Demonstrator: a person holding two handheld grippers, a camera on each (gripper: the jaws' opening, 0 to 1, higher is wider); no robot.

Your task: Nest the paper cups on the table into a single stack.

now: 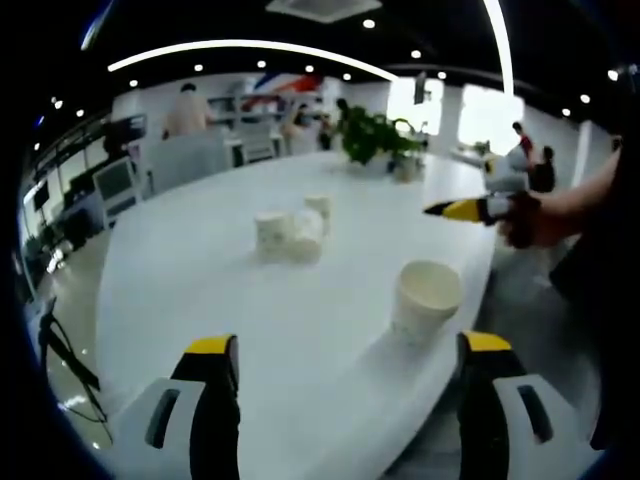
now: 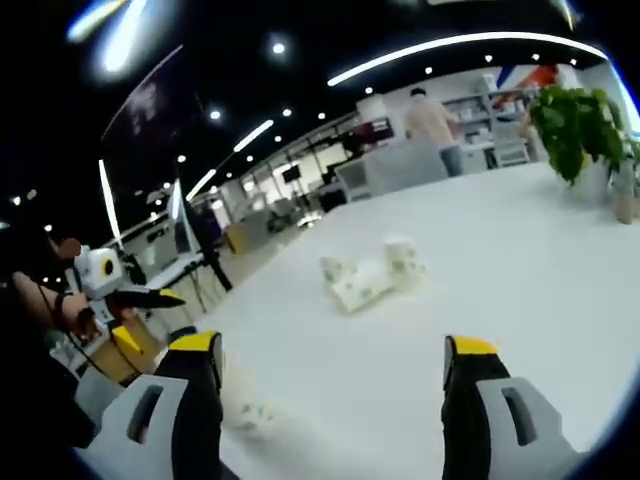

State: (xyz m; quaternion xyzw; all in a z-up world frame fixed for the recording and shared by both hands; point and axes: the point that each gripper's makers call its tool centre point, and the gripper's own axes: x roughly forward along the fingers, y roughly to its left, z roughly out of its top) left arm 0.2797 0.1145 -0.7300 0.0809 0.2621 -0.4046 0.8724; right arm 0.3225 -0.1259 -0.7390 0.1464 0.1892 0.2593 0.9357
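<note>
Several cups loose on desk

One paper cup (image 1: 425, 297) stands upright, mouth up, contents not discernible, near the white desk (image 1: 200, 270) edge. A blurred cup cluster (image 1: 292, 232) sits mid-desk; count unclear. My left claw (image 1: 348, 358) and right claw (image 2: 332, 362) are both released, grasping nothing.

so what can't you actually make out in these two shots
- Cluster of paper cups, left gripper view: too small and blurred to count or tell upright from tipped.
- Same cluster, right gripper view: motion blur smears the outlines.
- Near cup, left gripper view: the rim hides whether another is nested inside.
- Pale thing by the right gripper's left finger: too blurred to identify.
</note>
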